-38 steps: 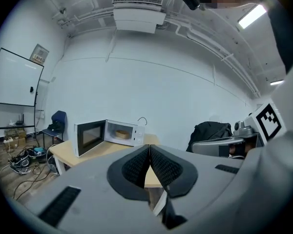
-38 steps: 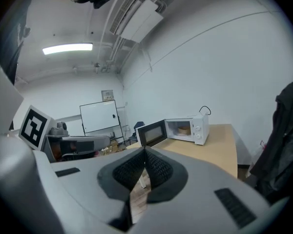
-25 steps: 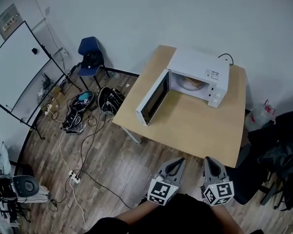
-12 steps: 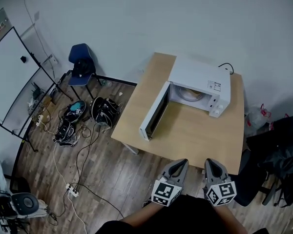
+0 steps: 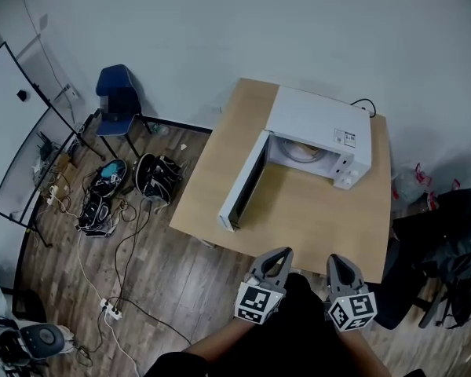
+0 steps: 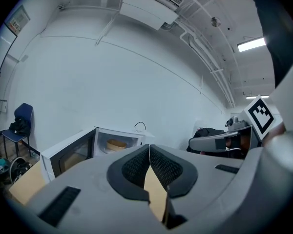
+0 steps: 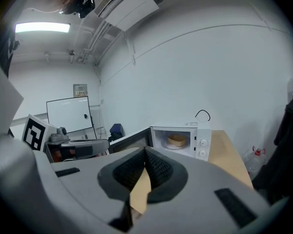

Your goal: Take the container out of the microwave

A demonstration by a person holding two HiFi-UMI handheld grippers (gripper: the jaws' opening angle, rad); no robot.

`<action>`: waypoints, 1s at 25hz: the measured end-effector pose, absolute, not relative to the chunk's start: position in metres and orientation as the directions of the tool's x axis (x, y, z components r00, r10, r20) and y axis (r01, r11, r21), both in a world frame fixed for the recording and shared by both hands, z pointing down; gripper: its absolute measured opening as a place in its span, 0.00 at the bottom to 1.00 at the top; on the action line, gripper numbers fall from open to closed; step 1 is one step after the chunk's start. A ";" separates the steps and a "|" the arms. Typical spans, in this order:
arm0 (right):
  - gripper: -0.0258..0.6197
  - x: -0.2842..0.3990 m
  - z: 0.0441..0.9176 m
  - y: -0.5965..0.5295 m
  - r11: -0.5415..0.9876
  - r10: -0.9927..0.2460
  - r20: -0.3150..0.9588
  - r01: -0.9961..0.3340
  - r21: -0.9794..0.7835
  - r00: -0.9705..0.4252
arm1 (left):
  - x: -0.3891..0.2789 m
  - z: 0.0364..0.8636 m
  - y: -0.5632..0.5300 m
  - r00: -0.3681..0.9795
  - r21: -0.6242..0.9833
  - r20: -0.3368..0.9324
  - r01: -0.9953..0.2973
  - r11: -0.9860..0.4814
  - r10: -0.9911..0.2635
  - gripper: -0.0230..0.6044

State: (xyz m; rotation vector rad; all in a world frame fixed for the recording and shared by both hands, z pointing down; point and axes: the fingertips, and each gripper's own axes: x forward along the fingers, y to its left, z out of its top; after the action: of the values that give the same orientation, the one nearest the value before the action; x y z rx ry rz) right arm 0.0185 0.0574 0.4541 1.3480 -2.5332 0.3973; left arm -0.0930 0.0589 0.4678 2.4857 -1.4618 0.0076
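Both grippers are held low and close to the person's body, short of the near edge of the worktop (image 5: 298,210). On the left gripper (image 5: 279,253) the fingers (image 6: 133,168) are pressed together with nothing between them. The right gripper (image 5: 337,260) is the same, its fingers (image 7: 159,168) closed tip to tip and empty.

The container (image 7: 176,140), tan and round, sits on the turntable inside the microwave (image 5: 318,136), well ahead of both sets of fingers. The door (image 5: 243,181) hangs fully open, ahead and to the left of the left fingers. My reading of the step in hand is the approach, as the container is not yet touched.

To do it well:
- Spread the fingers before the cavity mouth, not inside it.
- Bring them in level and clear of the door's free edge.
- Straddle the container's wall and close firmly.
- Lift just off the turntable and draw straight back. The cavity looks low, so a tilted container could catch the upper lip.

Views:
- The head view gives the layout, meaning the door swing and the stretch of worktop ahead of the fingers. The container is only a pale patch there.
- The right gripper view looks straight in and shows the container's round shape, plus two knobs (image 7: 201,142).
- The left gripper view catches it obliquely, beside the door's inner face.
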 end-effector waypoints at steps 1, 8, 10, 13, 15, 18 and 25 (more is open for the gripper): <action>0.13 0.020 0.456 0.053 0.530 -0.771 0.338 -0.838 -0.130 -0.540 | -0.094 0.471 0.052 0.495 0.212 0.145 -0.861 -0.462 -0.857 0.06; 0.13 0.029 0.461 0.002 0.483 -0.806 0.303 -0.861 -0.161 -0.508 | -0.100 0.484 -0.007 0.488 0.167 0.187 -0.871 -0.462 -0.852 0.06; 0.13 0.029 0.464 -0.017 0.492 -0.803 0.301 -0.857 -0.152 -0.514 | -0.097 0.491 -0.028 0.500 0.164 0.210 -0.865 -0.474 -0.840 0.06; 0.13 0.032 0.468 -0.048 0.499 -0.800 0.295 -0.853 -0.154 -0.522 | -0.090 0.504 -0.064 0.518 0.180 0.247 -0.855 -0.486 -0.819 0.06; 0.13 0.036 0.473 -0.067 0.496 -0.800 0.296 -0.853 -0.161 -0.521 | -0.087 0.512 -0.087 0.516 0.152 0.264 -0.857 -0.493 -0.815 0.06; 0.13 0.042 0.484 -0.095 0.478 -0.800 0.315 -0.860 -0.179 -0.511 | -0.086 0.518 -0.119 0.491 0.052 0.268 -0.867 -0.496 -0.829 0.06; 0.13 0.055 0.495 -0.149 0.476 -0.797 0.319 -0.858 -0.192 -0.513 | -0.086 0.560 -0.183 0.482 -0.013 0.337 -0.857 -0.516 -0.809 0.06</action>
State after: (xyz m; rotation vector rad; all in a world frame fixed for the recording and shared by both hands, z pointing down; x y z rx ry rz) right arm 0.0550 -0.1491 0.4954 1.4384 -2.5343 0.4910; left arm -0.0864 -0.1830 0.5605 2.5657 -1.4539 0.4550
